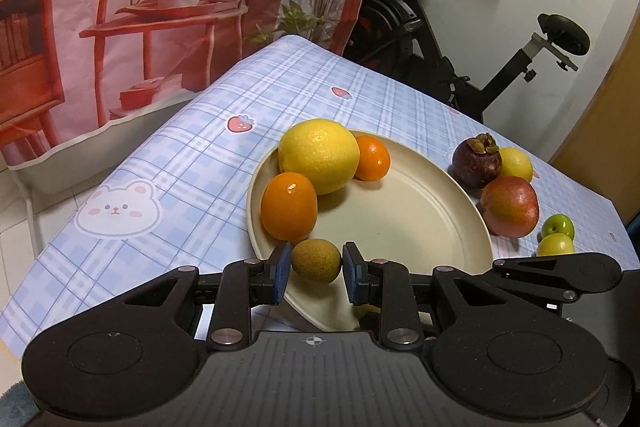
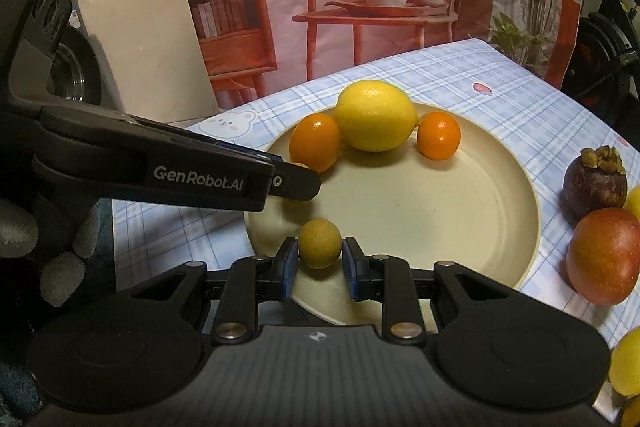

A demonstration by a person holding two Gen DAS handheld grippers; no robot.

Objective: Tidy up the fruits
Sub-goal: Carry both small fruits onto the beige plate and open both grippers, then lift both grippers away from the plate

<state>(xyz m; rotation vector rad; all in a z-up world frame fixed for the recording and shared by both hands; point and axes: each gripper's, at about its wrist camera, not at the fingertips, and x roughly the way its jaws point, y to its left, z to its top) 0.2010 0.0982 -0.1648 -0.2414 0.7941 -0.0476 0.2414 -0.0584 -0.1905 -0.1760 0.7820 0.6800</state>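
Observation:
A cream plate (image 1: 420, 211) (image 2: 440, 227) on the checked tablecloth holds a big yellow citrus (image 1: 319, 155) (image 2: 374, 115) and two oranges (image 1: 289, 206) (image 1: 372, 157). My left gripper (image 1: 315, 269) is shut on a small brown-green round fruit (image 1: 316, 261), just above the plate's near left rim. My right gripper (image 2: 320, 261) is shut on a similar small yellow-brown fruit (image 2: 321, 243), over the plate's near edge. In the right wrist view the left gripper (image 2: 298, 183) reaches in from the left, hiding most of its fruit.
To the right of the plate lie a mangosteen (image 1: 477, 159) (image 2: 595, 181), a red apple (image 1: 509, 206) (image 2: 604, 255), a yellow fruit (image 1: 516, 163) and two small green ones (image 1: 558, 225). An exercise bike (image 1: 440, 39) stands behind the table. A printed backdrop hangs at the far edge.

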